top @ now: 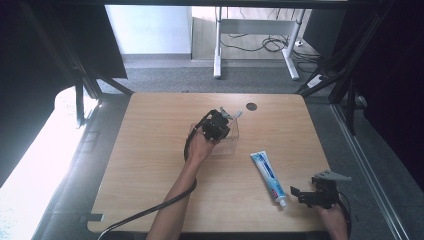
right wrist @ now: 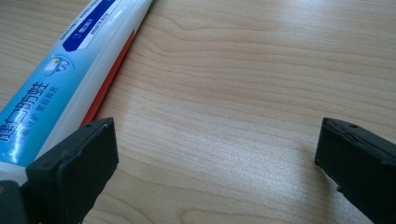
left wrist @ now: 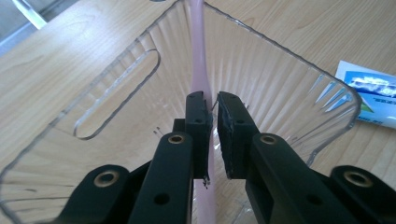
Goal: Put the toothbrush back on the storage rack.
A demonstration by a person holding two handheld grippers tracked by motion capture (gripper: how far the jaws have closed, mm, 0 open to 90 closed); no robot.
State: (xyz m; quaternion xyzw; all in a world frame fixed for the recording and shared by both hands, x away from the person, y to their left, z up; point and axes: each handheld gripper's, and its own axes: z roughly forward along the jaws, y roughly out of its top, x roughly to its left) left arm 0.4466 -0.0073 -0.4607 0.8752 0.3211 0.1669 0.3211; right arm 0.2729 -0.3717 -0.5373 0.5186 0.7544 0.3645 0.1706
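Counts first: two grippers, one toothpaste tube, one clear bin, one pink toothbrush, one table.

Nearest you, your right gripper point(top: 306, 193) sits at the table's point(top: 150, 165) near right corner, jaws spread wide with bare wood between them, holding nothing. In the right gripper view the toothpaste tube point(right wrist: 60, 79) lies just beside the left-hand jaw, apart from the other.

That toothpaste tube point(top: 268, 177) lies flat on the table, cap end toward you, just left of the right gripper. It's white and light blue with a dark blue panel and a red stripe down one edge.

Farther out, mid-table, your left gripper point(top: 220, 125) reaches into the clear bin point(top: 231, 146). In the left gripper view its jaws are nearly closed, clamped on the toothbrush point(left wrist: 200, 70) handle, which runs straight away from you along the bin floor. The handle is slim, pale pink, smooth; its head can't be made out. The clear bin point(left wrist: 280, 79) is ribbed plastic with a slot handle in one wall.
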